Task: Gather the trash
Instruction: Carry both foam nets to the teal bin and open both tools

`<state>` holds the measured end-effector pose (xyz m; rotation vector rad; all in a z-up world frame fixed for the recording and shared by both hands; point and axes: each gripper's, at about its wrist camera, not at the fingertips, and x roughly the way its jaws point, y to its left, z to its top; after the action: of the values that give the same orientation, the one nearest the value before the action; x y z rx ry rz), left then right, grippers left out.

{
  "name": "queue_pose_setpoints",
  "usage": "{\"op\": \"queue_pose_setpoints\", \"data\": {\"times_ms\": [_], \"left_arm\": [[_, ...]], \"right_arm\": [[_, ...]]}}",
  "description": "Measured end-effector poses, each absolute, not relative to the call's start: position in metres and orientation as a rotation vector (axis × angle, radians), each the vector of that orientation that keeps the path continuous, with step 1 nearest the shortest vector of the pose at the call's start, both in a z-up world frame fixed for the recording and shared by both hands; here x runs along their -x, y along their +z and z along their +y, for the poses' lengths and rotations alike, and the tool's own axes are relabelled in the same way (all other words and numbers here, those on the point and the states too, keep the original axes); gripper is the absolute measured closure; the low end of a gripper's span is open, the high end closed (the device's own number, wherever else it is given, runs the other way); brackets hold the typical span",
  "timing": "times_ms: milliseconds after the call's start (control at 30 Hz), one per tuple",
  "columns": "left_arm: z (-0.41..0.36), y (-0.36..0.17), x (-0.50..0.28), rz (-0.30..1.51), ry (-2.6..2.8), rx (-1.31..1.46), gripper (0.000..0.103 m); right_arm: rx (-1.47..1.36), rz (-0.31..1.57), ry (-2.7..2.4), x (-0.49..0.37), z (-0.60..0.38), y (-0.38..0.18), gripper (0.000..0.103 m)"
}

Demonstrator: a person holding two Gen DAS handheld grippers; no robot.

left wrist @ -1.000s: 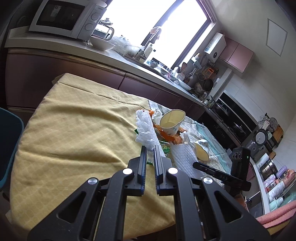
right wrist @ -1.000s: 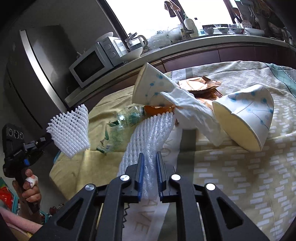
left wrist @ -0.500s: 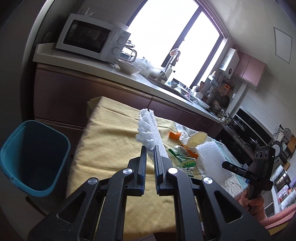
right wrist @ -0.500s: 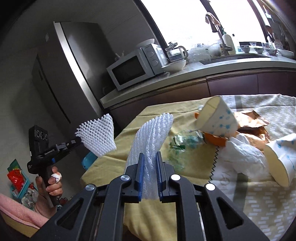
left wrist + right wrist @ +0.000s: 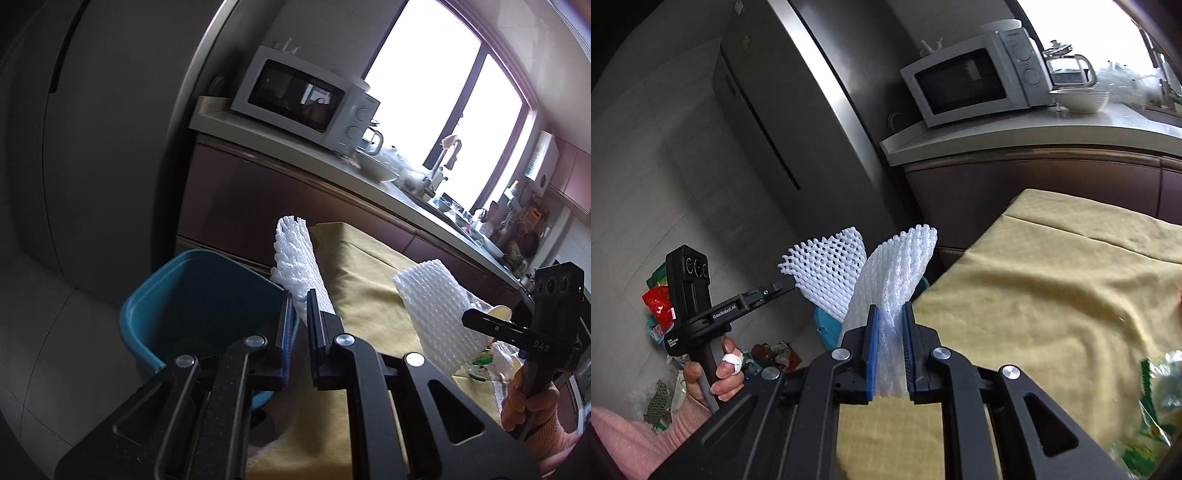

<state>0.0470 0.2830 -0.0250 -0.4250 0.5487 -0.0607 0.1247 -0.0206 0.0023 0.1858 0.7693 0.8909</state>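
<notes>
Off the table's left edge stands the teal bin [image 5: 192, 295], mouth up to take trash. My left gripper [image 5: 300, 306] is clamped on a white foam net sleeve [image 5: 295, 254], held beside the bin's rim for dropping, I judge. My right gripper [image 5: 889, 325] pinches a second foam net [image 5: 897, 266] above the yellow tablecloth [image 5: 1052, 295]'s left corner, aimed binward.
</notes>
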Motion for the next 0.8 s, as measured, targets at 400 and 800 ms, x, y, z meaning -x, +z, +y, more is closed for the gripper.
{"op": "queue_pose_setpoints", "data": {"times_ms": [400,800], "left_arm": [[0.335,-0.079,-0.088,0.686,0.084,0.409,0.095],[0.339,-0.118,-0.117,0.785,0.103,0.417,0.092]], "right_arm": [[-0.148,0.976,0.886,-0.193,0.096,-0.050,0.092],[-0.062,1.079,0.818,-0.204,0.148,-0.072,0.081]]}}
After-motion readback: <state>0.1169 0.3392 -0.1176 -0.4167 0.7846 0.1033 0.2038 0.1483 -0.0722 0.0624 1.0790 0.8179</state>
